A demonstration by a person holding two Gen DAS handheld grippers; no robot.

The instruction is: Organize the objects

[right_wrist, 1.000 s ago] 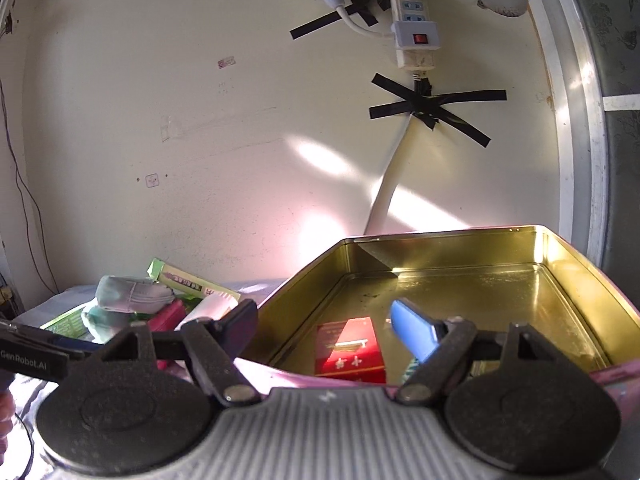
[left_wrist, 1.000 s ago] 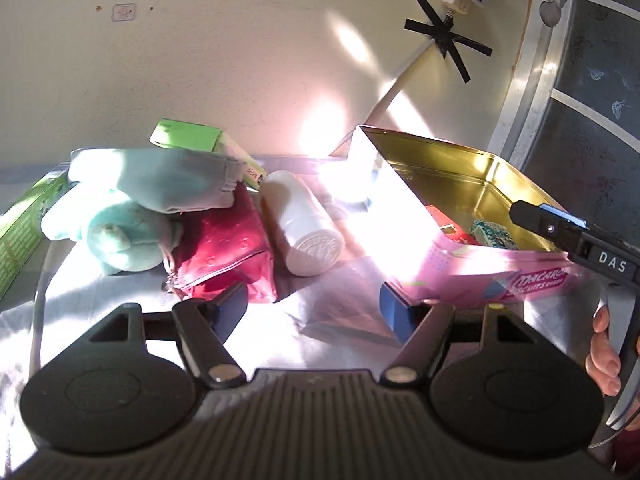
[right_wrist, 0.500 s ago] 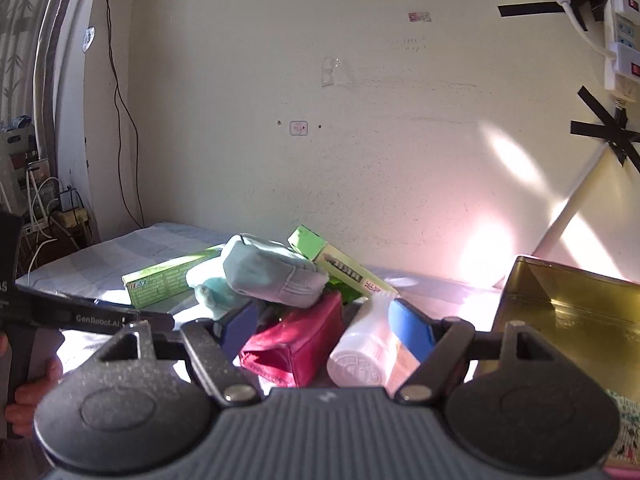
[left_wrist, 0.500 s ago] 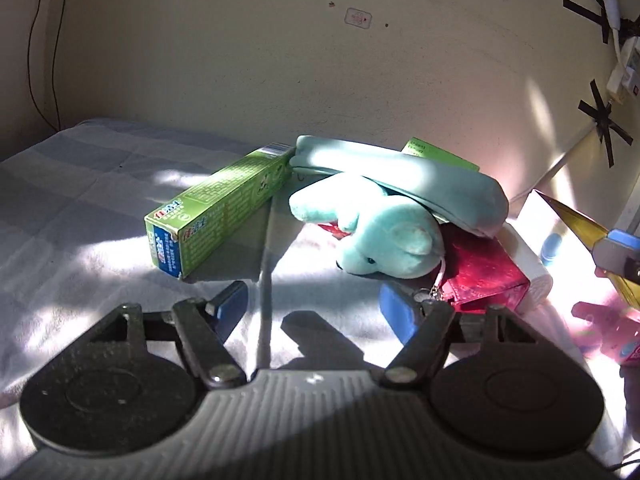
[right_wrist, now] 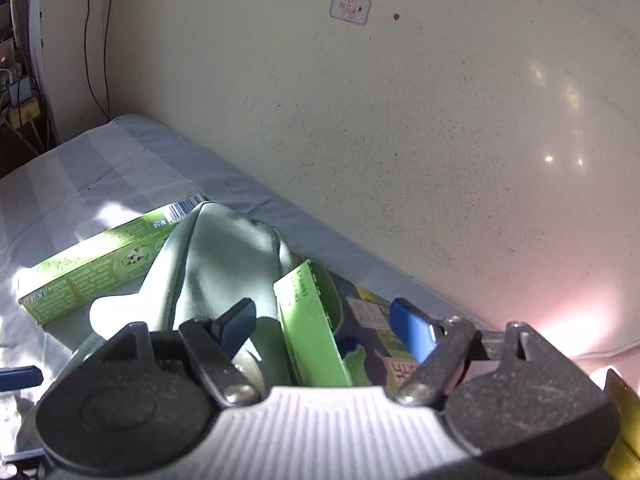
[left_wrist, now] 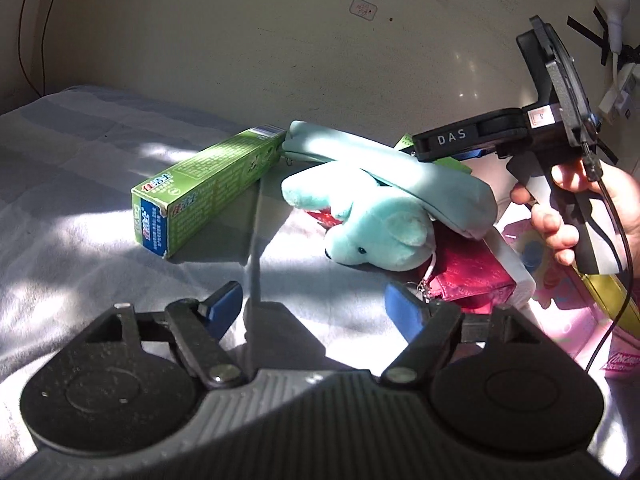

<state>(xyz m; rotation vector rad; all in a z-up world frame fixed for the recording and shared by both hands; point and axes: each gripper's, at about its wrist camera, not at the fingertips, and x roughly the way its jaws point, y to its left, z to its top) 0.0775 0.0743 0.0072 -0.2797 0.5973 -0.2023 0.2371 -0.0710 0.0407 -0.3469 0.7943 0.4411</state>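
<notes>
A pile lies on the pale cloth: a long green toothpaste box (left_wrist: 200,188), a teal plush (left_wrist: 372,228), a pale teal pouch (left_wrist: 400,176) on top, a red pouch (left_wrist: 468,276) and a white bottle (left_wrist: 516,264). My left gripper (left_wrist: 312,312) hovers just short of the plush, jaws opening, nothing between them. My right gripper (left_wrist: 444,148), held by a hand (left_wrist: 560,220), hangs over the back of the pile. In the right wrist view a small green box (right_wrist: 312,332) stands between the closing jaws of my right gripper (right_wrist: 324,332), and the pads do not press it.
A pink snack packet (left_wrist: 560,280) and the gold tin's edge (left_wrist: 608,296) lie to the right of the pile. The wall (right_wrist: 400,120) runs close behind everything. The pouch (right_wrist: 224,260) and toothpaste box (right_wrist: 100,268) sit left of the right gripper.
Both views swung left from the gold tin to the pile. The right gripper travelled from over the tin to above the small green box. The left jaws stand wider.
</notes>
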